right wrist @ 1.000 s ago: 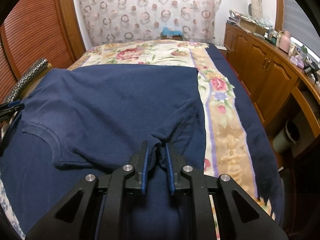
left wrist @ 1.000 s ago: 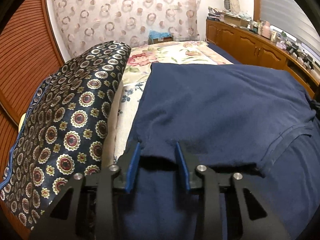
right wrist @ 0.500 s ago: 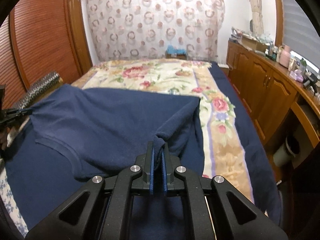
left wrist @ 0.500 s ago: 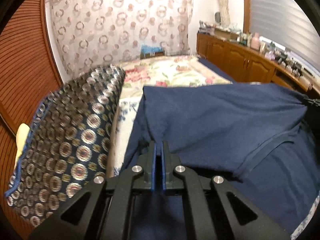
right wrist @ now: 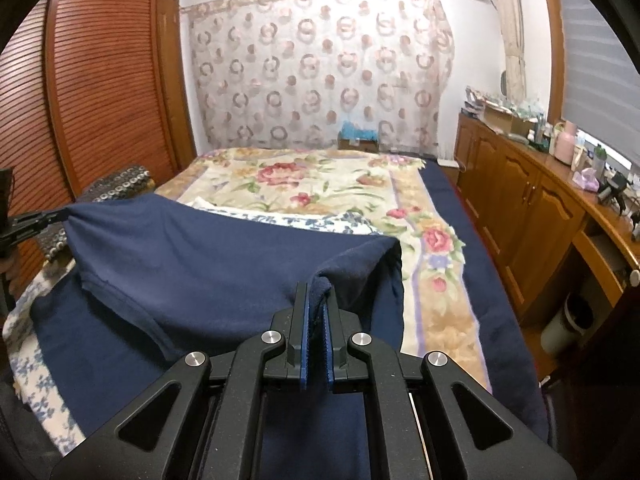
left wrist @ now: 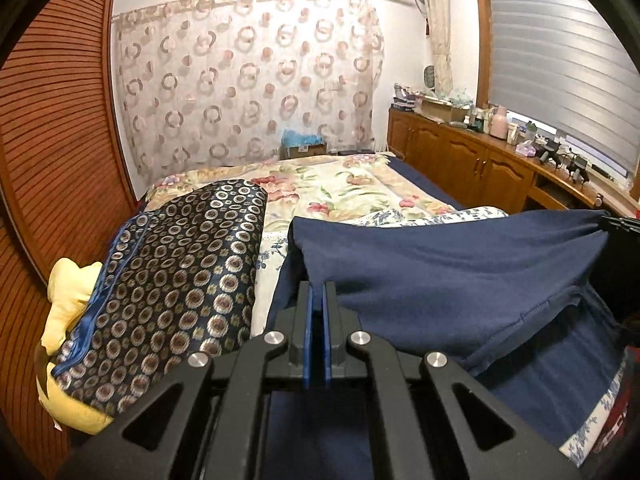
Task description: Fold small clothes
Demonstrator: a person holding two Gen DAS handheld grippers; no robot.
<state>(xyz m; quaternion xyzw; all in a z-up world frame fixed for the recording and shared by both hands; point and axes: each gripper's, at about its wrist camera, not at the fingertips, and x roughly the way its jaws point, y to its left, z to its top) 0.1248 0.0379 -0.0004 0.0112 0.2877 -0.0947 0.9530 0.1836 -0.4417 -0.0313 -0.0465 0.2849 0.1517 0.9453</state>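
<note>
Both tongs, left (left wrist: 316, 292) and right (right wrist: 316, 294), are clamped on a navy shirt (right wrist: 208, 256) stretched between them above the bed (right wrist: 304, 184), a patterned cushion (left wrist: 176, 280) left of the left tongs, curtain (right wrist: 320, 64) beyond.

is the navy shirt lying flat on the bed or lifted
Lifted: navy shirt hangs stretched between the shut left gripper and right gripper.

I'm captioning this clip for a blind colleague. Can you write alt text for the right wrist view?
The right gripper, fingers shut, pinches one end of a navy blue garment and holds it raised above a bed with a floral blanket. At the left edge the left gripper holds the garment's other end. Wooden cabinets line the right wall, and a patterned curtain hangs behind.
</note>
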